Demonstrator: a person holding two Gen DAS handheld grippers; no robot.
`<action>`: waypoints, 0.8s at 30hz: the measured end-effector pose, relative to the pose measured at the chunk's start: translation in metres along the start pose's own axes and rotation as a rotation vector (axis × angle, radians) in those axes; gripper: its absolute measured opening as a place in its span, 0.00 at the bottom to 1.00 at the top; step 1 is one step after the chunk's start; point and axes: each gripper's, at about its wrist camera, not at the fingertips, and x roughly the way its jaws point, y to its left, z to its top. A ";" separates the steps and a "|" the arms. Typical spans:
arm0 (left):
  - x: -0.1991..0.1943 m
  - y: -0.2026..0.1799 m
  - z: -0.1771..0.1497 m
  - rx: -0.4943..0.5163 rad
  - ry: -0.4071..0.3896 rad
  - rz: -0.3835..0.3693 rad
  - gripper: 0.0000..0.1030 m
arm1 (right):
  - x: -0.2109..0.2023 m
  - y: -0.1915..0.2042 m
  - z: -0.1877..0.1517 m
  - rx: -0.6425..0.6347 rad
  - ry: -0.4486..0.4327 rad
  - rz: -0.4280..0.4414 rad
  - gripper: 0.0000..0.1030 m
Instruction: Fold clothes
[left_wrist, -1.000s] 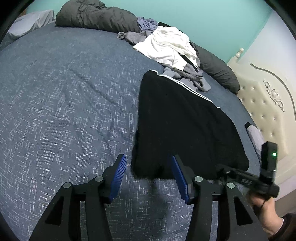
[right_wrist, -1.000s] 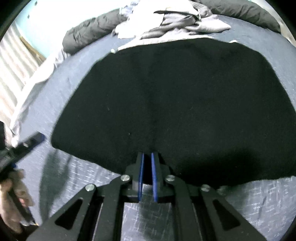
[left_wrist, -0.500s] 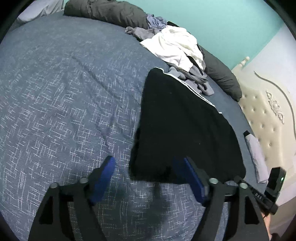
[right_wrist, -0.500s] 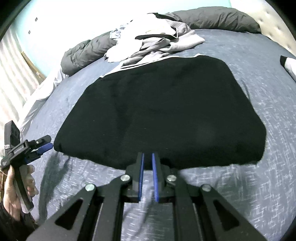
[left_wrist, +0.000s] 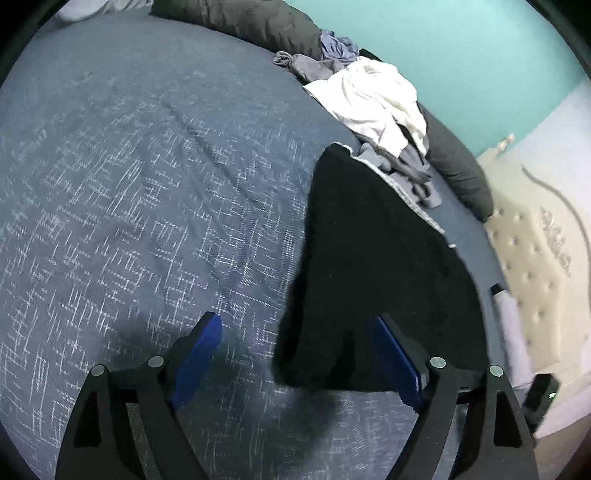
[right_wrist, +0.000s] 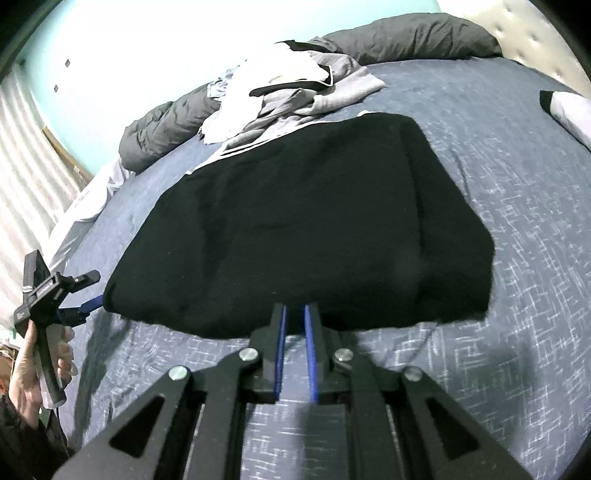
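A black garment (left_wrist: 376, 266) (right_wrist: 314, 221) lies folded flat on the blue patterned bedspread (left_wrist: 129, 203). My left gripper (left_wrist: 295, 321) hovers over the garment's near corner. Its jaws are opening wide and the corner lies between them with neither pad touching it. In the right wrist view a hand holds that left gripper (right_wrist: 79, 295) at the garment's left corner. My right gripper (right_wrist: 294, 312) is shut on the middle of the garment's near edge, its blue pads almost together. Part of the right gripper's body, with a green light, shows at the left wrist view's lower right.
A heap of white and grey clothes (left_wrist: 373, 96) (right_wrist: 295, 85) lies behind the black garment. Dark grey pillows (left_wrist: 251, 22) (right_wrist: 413, 33) line the far side. A cream tufted headboard (left_wrist: 535, 258) stands at the right, with a folded pale item (right_wrist: 569, 110) near it.
The left jaws have spread much wider over the garment's corner. The right gripper has drawn back with the near edge, and the garment now looks smaller and shifted.
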 end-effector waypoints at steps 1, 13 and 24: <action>0.003 -0.002 0.001 0.002 0.000 0.004 0.84 | -0.002 -0.001 0.001 -0.002 -0.006 -0.002 0.09; 0.031 -0.023 -0.003 0.008 0.025 0.053 0.83 | -0.026 -0.035 0.014 0.019 -0.077 -0.071 0.30; 0.040 -0.035 -0.020 0.046 0.057 0.037 0.62 | -0.036 -0.061 0.017 0.092 -0.105 -0.066 0.30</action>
